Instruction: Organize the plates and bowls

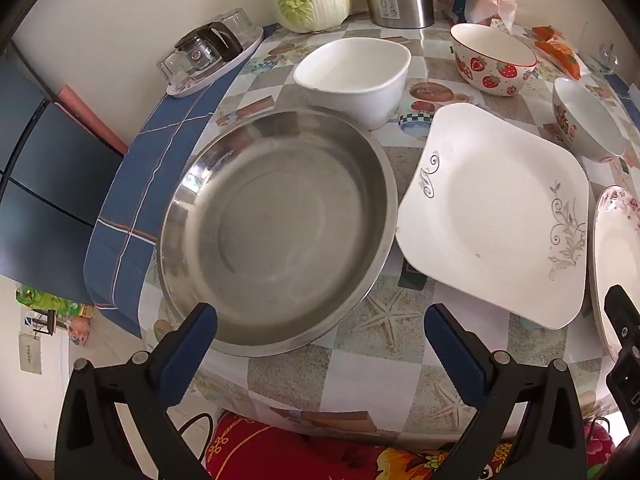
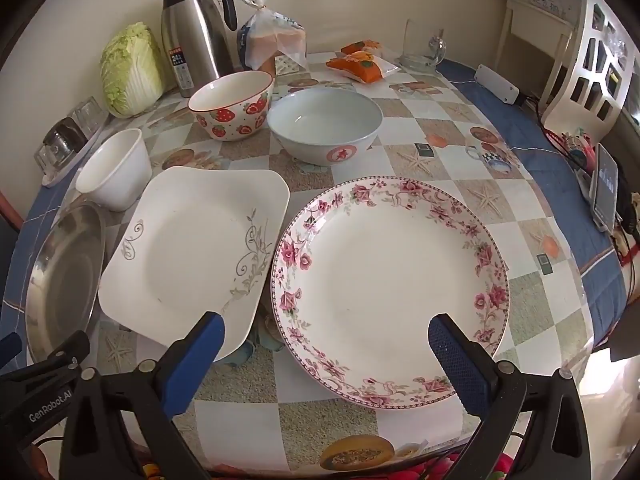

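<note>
Left wrist view: the left gripper point(image 1: 320, 328) hangs wide and empty, the steel pan point(image 1: 276, 228) just above it at frame centre, near rim between the fingers. Right view: the right gripper point(image 2: 326, 338), equally wide and empty, straddles the floral plate point(image 2: 390, 292); the square plate point(image 2: 192, 252) lies left of it.

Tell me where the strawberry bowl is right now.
The strawberry bowl stands toward the back of the table, left of centre in the right wrist view, just in front of the steel thermos jug and beside the pale blue bowl.
</note>
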The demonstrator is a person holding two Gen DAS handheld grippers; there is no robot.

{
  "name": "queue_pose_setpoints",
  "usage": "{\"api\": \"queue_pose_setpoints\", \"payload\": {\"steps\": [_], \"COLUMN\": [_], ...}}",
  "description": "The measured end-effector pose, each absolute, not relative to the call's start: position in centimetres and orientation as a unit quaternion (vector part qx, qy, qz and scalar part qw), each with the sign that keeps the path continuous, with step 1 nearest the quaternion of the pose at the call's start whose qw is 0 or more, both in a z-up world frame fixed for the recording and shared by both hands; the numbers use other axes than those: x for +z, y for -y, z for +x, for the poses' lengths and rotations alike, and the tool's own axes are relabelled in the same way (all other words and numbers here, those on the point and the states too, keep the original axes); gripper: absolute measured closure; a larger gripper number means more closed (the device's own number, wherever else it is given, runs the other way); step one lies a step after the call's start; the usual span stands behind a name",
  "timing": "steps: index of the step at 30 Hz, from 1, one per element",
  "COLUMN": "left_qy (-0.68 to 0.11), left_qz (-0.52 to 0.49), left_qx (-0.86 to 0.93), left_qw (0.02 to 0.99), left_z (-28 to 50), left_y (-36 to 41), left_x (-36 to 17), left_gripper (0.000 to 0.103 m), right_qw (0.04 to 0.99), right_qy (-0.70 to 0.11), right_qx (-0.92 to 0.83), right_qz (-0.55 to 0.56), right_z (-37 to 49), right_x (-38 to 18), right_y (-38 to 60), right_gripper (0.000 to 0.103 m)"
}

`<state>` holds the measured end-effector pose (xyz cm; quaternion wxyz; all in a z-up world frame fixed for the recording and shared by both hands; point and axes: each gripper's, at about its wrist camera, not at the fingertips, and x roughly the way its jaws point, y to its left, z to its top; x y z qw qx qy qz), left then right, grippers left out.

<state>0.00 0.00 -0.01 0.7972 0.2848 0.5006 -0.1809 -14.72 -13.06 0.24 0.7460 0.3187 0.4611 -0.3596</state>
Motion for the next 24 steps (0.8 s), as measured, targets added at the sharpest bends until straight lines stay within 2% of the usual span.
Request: {"api": "queue_pose_setpoints", "payload": {"steps": [24], "left_qy": [-0.494], "left_qz": [0.277], "left_qx": [-0.177], "left_qw": [0.805], "left_z": [0.09], "left_y": [-0.02], "left_x": [-0.34], "left_gripper": [0.0], "right_qw": [0.744], "right_qy": [-0.474], "right_qx": [-0.354], "right_qz": [0.311], "right_z": [-14.29], "right_x": [-0.04], "right_y": [12.79], "right_gripper": [0.0]}}
